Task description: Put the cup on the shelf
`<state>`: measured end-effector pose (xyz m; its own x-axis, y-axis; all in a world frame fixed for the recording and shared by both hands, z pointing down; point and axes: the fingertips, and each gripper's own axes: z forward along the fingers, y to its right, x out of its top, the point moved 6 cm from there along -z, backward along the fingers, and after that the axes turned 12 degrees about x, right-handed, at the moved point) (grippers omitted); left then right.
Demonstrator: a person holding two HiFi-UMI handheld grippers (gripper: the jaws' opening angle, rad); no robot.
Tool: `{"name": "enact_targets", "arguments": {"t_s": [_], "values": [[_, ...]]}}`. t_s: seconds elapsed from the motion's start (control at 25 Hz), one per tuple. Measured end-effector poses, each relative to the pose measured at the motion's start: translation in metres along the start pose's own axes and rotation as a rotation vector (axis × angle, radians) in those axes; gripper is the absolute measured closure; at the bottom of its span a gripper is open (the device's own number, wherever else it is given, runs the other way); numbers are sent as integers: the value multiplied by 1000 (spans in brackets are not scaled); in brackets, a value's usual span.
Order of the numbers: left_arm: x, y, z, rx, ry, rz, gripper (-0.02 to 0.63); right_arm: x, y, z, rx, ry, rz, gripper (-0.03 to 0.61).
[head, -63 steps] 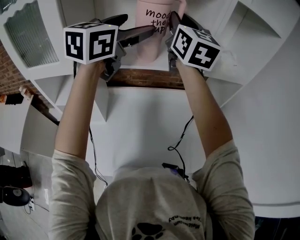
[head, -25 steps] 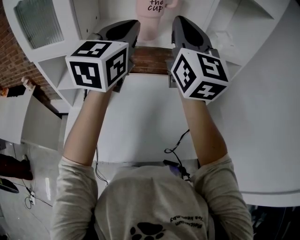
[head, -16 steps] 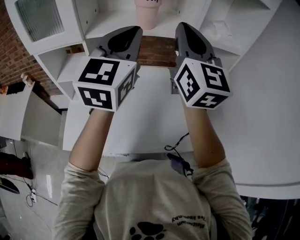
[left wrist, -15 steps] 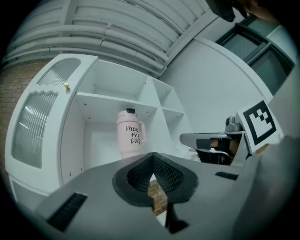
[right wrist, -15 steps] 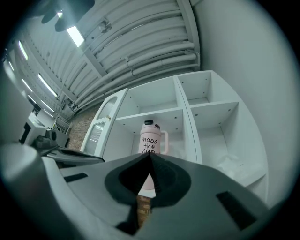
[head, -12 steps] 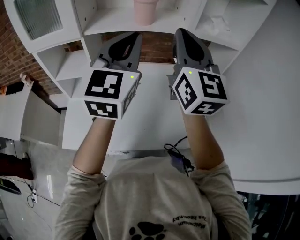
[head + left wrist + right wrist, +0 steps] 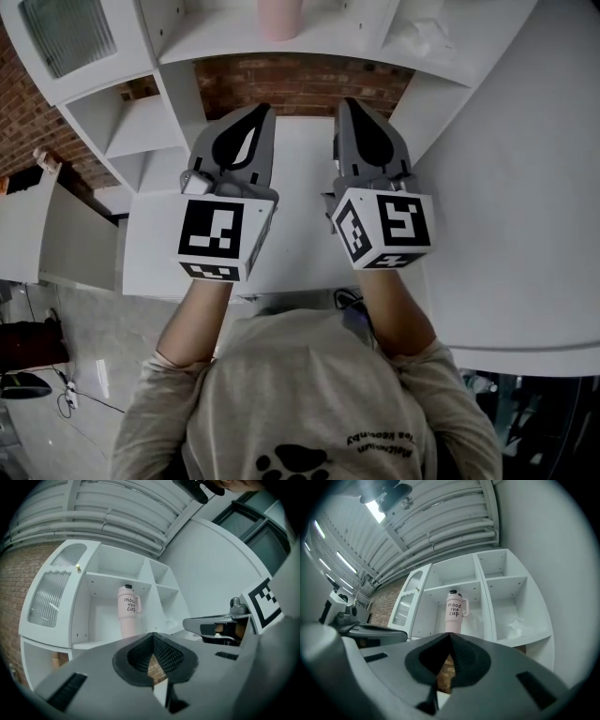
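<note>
The pink cup [image 7: 279, 19] with black lettering stands upright in the middle compartment of the white shelf [image 7: 281, 49]; the left gripper view shows the cup [image 7: 128, 611] and the right gripper view shows the cup [image 7: 454, 611] too. My left gripper [image 7: 258, 112] and right gripper [image 7: 343, 103] are side by side over the white table, well back from the shelf. Both are shut with nothing between the jaws. Neither touches the cup.
The shelf unit has a ribbed glass door [image 7: 58, 36] at the left and a crumpled white thing [image 7: 516, 626] in the right compartment. A brick wall [image 7: 300, 86] shows under the shelf. The white table [image 7: 300, 206] lies below my grippers.
Both grippers have drawn back from the shelf toward the person and lowered over the table. The cup stays on the shelf, farther from the jaws.
</note>
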<state>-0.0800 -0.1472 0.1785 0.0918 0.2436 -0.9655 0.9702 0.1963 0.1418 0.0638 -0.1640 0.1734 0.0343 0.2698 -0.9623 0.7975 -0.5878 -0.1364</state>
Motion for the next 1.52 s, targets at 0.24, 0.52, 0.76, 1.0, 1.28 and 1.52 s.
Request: {"name": "enact_targets", "arguments": {"t_s": [0.24, 0.52, 0.76, 1.0, 1.28, 1.52], "values": [[-20, 6, -17, 7, -32, -17, 606, -16, -17, -19, -2, -11, -20, 571], [-54, 13, -34, 7, -100, -41, 606, -49, -30, -37, 3, -58, 18, 571], [-79, 18, -45, 14, -121, -54, 606, -71, -41, -44, 13, -105, 14, 571], [-96, 26, -51, 5, -137, -54, 606, -87, -45, -48, 30, -109, 18, 571], [-101, 26, -44, -10, -130, -66, 606, -97, -43, -44, 32, -116, 32, 571], [-107, 25, -42, -23, -138, -69, 606, -101, -44, -41, 28, -119, 32, 571]]}}
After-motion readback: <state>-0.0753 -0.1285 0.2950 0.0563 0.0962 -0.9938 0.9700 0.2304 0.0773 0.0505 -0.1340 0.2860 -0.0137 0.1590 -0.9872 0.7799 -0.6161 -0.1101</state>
